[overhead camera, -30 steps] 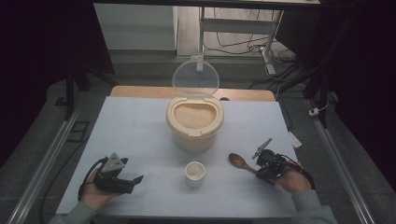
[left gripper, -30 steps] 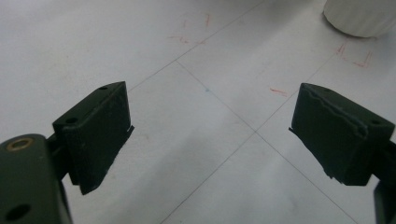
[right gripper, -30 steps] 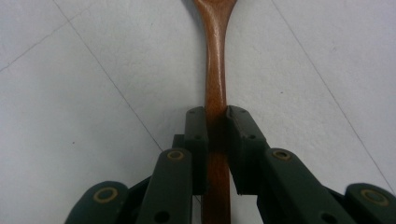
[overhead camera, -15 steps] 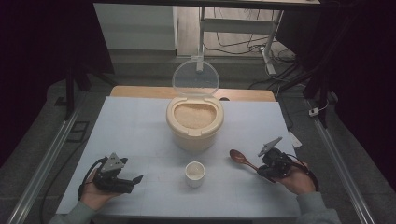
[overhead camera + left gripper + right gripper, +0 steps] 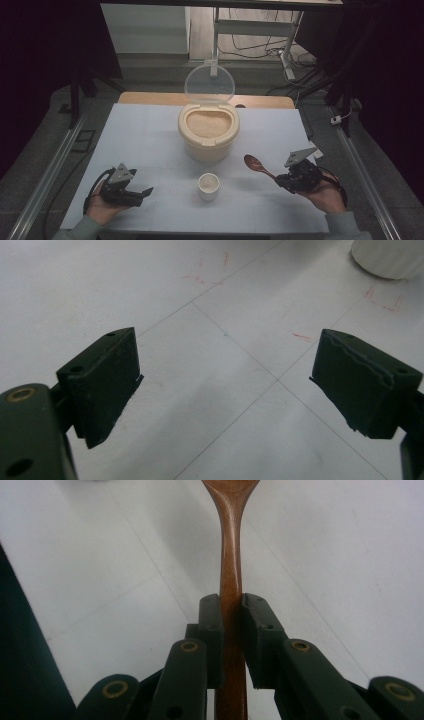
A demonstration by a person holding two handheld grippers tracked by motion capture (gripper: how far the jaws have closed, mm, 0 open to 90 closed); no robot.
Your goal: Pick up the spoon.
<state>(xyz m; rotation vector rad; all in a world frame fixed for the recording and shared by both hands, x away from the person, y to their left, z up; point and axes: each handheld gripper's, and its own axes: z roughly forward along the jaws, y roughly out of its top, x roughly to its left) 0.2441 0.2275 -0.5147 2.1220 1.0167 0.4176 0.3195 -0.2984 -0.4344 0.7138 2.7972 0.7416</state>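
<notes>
1. The counter (image 5: pixel 150 135) is covered by a white sheet with thin grid lines and small red corner marks.
2. A cream tub (image 5: pixel 208 131) stands mid-counter, filled with pale grain; its clear round lid (image 5: pixel 209 84) stands upright behind it.
3. The left gripper (image 5: pixel 137 195) rests in the person's hand at the near left of the counter, well apart from the tub. Its jaws are spread wide with nothing but bare sheet between them.
4. The right gripper (image 5: pixel 281 181) is at the near right, and its jaws clamp the handle of a spoon (image 5: pixel 257 165).
5. The brown wooden spoon points its bowl toward the tub, near it but apart, and appears lifted clear of the sheet.
6. A small white cup (image 5: pixel 208 186) stands in front of the tub, between the two grippers.
</notes>
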